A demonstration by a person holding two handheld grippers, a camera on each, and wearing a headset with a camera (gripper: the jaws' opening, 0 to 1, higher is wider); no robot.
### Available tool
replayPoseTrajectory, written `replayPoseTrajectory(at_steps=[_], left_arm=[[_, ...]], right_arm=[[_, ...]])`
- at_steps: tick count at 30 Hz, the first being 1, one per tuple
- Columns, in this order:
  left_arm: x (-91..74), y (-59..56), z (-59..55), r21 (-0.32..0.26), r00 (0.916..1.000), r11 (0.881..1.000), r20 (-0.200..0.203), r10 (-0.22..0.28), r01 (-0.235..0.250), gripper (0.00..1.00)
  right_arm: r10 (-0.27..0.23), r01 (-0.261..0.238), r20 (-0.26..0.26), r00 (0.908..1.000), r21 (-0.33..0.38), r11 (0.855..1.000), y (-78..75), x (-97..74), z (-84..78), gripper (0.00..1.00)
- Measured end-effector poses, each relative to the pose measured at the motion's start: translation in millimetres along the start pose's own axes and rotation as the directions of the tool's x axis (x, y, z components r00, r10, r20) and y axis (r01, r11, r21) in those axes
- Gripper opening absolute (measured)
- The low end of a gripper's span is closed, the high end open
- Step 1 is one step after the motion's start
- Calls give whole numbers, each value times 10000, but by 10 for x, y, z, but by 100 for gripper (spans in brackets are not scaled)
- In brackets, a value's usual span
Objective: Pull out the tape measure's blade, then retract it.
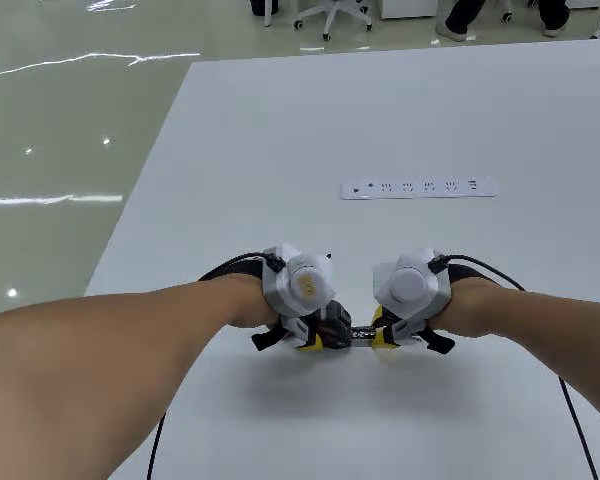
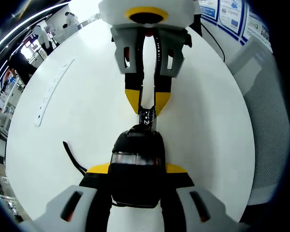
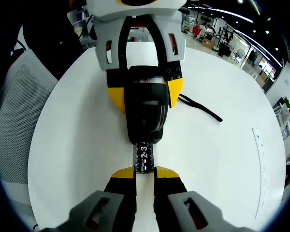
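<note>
Tape measure case clamped in my left gripper; right gripper pinches blade; a slip could snap it back

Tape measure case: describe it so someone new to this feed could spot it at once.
On the white workbench, nearer than the white power strip, two grippers face each other. Between the yellow-tipped jaws of the left gripper sits the tape measure case: a black rounded block. Unlike anything near it, a short numbered blade runs from it into the right gripper.
</note>
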State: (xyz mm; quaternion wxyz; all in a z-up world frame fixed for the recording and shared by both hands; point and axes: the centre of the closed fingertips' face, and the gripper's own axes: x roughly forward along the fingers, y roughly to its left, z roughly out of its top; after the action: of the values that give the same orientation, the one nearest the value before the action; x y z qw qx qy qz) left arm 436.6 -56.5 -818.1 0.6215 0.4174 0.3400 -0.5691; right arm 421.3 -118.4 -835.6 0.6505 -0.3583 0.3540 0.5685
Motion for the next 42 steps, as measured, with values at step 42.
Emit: replayPoseTrajectory(at_steps=[42], left_arm=[[7,1,-7,-237,9999,9997,-157,17,-21,34]], right_arm=[[-241,291,-1104,9936,437,9986,-37,-499,-899,11]])
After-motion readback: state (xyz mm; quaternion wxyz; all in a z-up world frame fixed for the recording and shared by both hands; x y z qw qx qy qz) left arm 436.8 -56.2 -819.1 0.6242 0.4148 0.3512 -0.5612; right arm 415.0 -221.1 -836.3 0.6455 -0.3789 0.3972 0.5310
